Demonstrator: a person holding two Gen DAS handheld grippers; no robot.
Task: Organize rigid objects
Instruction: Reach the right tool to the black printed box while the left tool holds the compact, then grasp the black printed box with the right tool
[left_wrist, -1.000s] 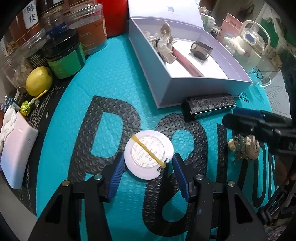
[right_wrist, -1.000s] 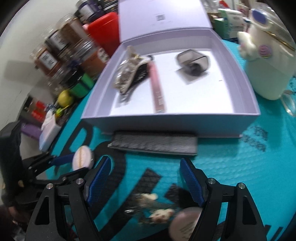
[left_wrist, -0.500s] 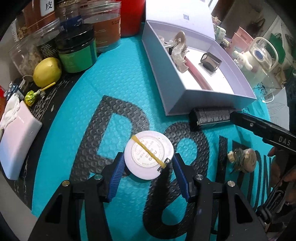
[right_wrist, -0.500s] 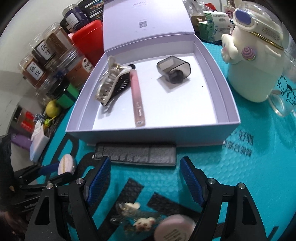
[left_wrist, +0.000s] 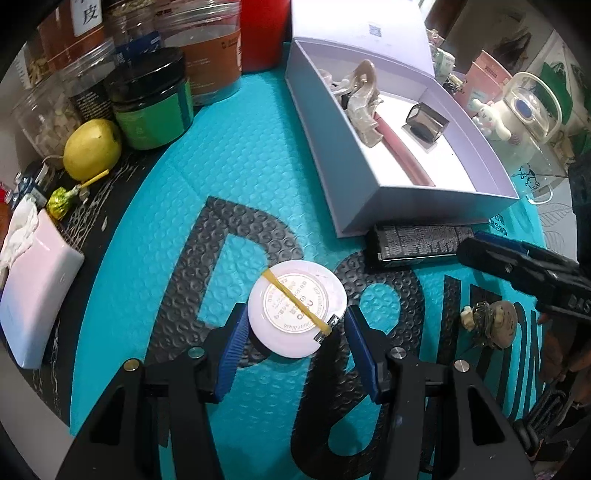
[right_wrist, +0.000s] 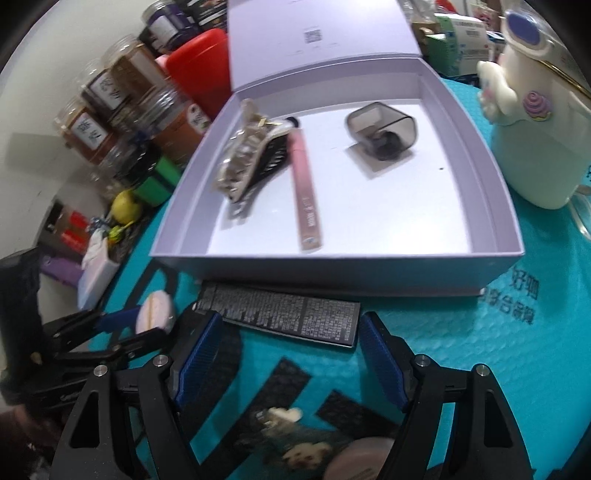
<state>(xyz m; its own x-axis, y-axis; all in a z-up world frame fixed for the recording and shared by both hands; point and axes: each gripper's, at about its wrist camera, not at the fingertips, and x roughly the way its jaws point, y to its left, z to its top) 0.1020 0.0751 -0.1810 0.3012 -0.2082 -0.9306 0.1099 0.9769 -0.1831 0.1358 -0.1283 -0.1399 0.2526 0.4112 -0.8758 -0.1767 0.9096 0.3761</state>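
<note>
A round white compact with a yellow band lies on the teal mat between the fingers of my left gripper, which is open around it. A flat black box lies before the lilac box; my right gripper is open just in front of it, and shows in the left wrist view. The lilac box holds a hair claw, a pink tube and a grey cap. A small charm with a round tin lies on the mat below the right gripper.
Jars, a red canister, a lemon and a white tissue holder line the left side. A white character jug stands right of the lilac box.
My right gripper has moved forward to the flat black box. My left gripper has stayed around the compact, with the view shifting slightly.
</note>
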